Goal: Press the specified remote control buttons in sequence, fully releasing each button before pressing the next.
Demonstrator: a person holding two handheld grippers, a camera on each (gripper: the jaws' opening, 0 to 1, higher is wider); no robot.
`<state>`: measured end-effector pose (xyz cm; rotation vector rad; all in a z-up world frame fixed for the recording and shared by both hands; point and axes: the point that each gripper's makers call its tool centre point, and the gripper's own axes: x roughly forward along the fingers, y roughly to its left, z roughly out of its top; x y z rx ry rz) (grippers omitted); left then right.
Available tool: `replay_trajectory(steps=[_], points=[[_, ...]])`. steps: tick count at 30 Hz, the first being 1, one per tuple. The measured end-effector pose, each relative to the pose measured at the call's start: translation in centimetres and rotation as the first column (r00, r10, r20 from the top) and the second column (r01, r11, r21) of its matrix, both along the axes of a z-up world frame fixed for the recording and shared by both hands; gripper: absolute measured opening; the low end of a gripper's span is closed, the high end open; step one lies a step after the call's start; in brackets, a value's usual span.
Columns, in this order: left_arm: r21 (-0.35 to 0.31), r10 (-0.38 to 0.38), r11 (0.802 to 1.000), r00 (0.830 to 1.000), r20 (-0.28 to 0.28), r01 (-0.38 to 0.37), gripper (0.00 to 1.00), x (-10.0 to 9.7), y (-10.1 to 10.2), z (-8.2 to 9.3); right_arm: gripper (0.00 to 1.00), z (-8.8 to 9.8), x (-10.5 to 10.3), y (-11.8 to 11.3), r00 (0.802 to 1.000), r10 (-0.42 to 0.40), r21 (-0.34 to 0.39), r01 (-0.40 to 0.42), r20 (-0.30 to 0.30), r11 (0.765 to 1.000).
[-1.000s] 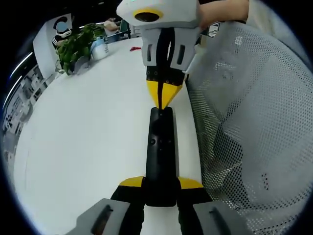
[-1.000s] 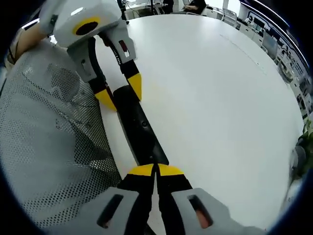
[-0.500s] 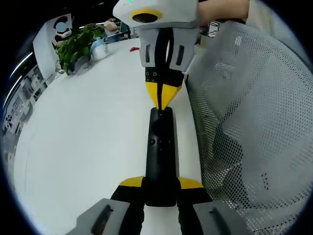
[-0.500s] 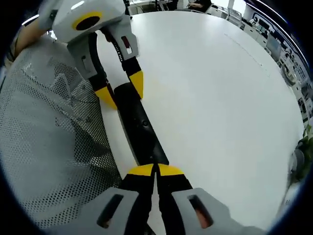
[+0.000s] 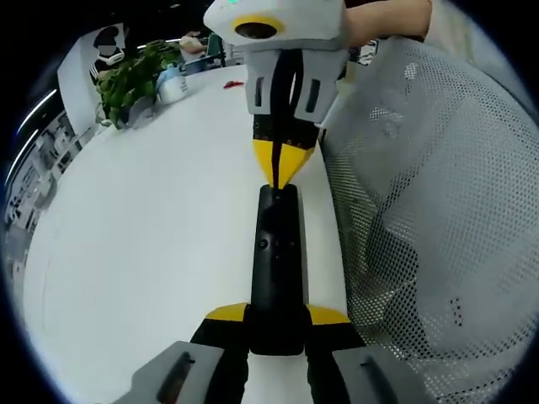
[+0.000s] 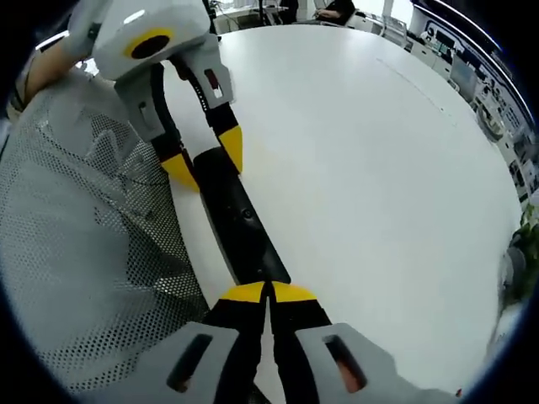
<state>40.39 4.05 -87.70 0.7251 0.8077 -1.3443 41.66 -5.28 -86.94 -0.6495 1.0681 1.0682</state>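
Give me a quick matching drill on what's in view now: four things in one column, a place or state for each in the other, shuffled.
1 remote control
2 left gripper
3 right gripper
4 potted plant

A jaws together, tips at the remote's end
B at the table's far edge
C black, lying on the white table
D jaws either side of the remote's near end

Pairs: 1-C, 2-D, 3-A, 4-B

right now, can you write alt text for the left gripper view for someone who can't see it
A black remote control lies lengthwise on a white table, its near end clamped between the left gripper's yellow-tipped jaws. The right gripper, jaws shut, points down at the remote's far end. White mesh fabric fills the right side; a green plant stands far left.
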Motion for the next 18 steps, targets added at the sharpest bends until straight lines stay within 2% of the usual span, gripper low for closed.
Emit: replay_trajectory(steps=[3,6,8,11,18], points=[[-0.002,0.001,1.0,1.0,0.0,-0.001,0.25,0.0,0.0,0.0,0.0,0.1,0.0,0.0,1.0,-0.01,0.007,0.01,-0.003,1.0],[-0.002,0.002,1.0,1.0,0.0,-0.002,0.25,0.0,0.0,0.0,0.0,0.3,-0.1,0.9,0.999,-0.035,0.067,0.037,-0.035,0.997],[-0.002,0.001,1.0,1.0,0.0,-0.001,0.25,0.0,0.0,0.0,0.0,0.3,-0.1,1.2,0.999,-0.027,0.066,0.029,-0.032,0.997],[-0.003,0.0,1.0,1.0,0.0,0.0,0.25,0.0,0.0,0.0,0.0,0.1,0.1,1.0,1.0,0.018,0.022,-0.017,-0.002,1.0],[-0.002,-0.001,1.0,1.0,0.0,0.001,0.25,0.0,0.0,0.0,0.0,0.1,-0.1,1.2,0.998,0.062,0.012,-0.062,0.019,0.998]])
